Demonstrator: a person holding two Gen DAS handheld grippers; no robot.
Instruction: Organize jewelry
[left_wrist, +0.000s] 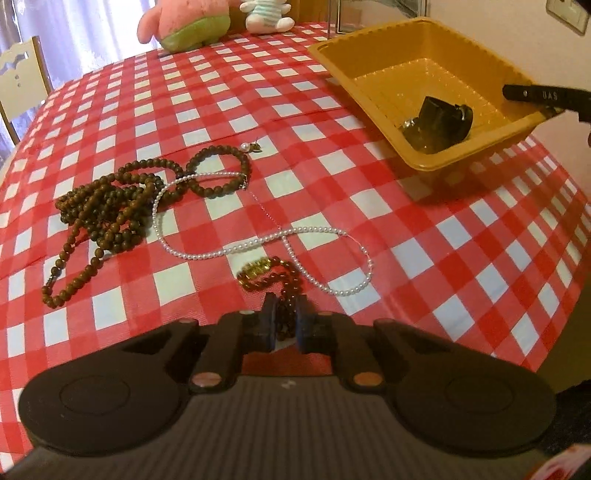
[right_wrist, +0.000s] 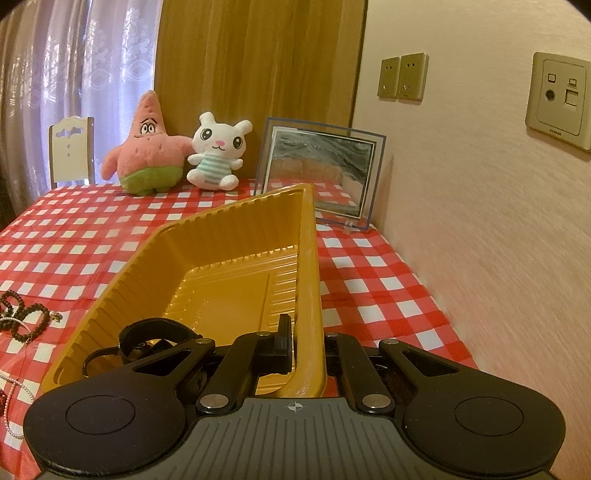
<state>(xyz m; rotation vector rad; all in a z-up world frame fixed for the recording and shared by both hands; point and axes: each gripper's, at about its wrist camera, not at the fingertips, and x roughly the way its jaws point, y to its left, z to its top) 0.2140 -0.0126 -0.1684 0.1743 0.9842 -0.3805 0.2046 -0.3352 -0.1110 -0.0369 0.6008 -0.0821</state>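
Observation:
My left gripper (left_wrist: 286, 308) points down at the checked tablecloth, its blue pads shut on a dark red bead bracelet (left_wrist: 266, 282) with a gold charm. A pearl necklace (left_wrist: 207, 254) loops beside it. A long brown bead necklace (left_wrist: 103, 206), a brown bead bracelet (left_wrist: 218, 170) and a pearl earring (left_wrist: 251, 147) lie further back. The yellow tray (left_wrist: 406, 85) at the right holds a black band (left_wrist: 439, 122). My right gripper (right_wrist: 306, 336) is shut on the tray's (right_wrist: 229, 288) near rim, and its finger (left_wrist: 535, 95) shows in the left wrist view.
Two plush toys (right_wrist: 147, 147) (right_wrist: 218, 155) and a framed picture (right_wrist: 321, 173) stand at the table's far edge. A wall with sockets (right_wrist: 402, 75) runs along the right side. A white chair (right_wrist: 72, 147) stands behind the table at the left.

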